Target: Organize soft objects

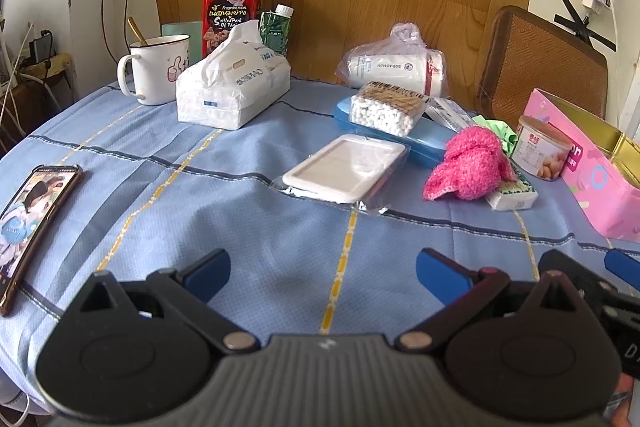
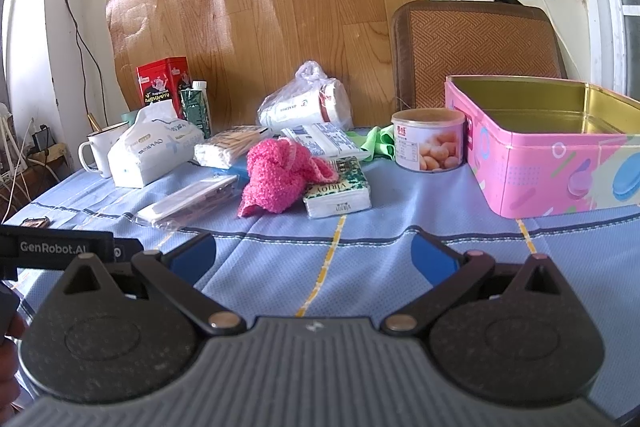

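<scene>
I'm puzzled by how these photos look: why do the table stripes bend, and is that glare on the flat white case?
Left wrist view: fisheye curvature bows the blue tablecloth stripes and darkens the corners; window light glares off the wrapped white case. Right wrist view: same bowing, sunlit patches on the wood-pattern board, shine inside the pink tin.

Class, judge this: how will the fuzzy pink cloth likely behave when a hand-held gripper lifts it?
The pink cloth lies crumpled, so it probably hangs floppy. Its fuzzy knit looks light and grippy, unlikely to slip. It partly overlaps the tissue pack, so that may shift.
</scene>
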Tool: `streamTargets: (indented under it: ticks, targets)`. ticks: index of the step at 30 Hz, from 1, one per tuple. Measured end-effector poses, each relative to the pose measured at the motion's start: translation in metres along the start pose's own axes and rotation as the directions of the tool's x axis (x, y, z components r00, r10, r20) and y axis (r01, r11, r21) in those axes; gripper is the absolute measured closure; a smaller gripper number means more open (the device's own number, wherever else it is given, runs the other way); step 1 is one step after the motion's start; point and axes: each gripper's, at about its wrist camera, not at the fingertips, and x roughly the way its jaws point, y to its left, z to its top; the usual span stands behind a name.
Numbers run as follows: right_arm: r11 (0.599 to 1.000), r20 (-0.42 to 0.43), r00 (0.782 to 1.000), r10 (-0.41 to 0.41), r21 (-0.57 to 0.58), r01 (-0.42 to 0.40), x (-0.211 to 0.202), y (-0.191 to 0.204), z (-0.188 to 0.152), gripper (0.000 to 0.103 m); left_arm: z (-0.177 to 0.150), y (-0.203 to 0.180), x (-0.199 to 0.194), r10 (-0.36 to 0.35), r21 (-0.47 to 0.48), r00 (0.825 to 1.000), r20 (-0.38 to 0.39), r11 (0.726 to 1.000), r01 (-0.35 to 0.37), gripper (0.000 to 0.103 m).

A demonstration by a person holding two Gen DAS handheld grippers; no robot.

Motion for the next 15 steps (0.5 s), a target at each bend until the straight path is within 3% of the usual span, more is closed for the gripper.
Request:
streamTargets:
  ticks: [15]
  targets:
    - [0.999, -0.003, 1.0, 0.022, -0.028, -0.023, 0.001, 0.005, 0.002, 0.0, 0.009, 0.021, -0.007, 0.019, -0.007, 0.998, 0.052, 1.0, -0.019, 0.0]
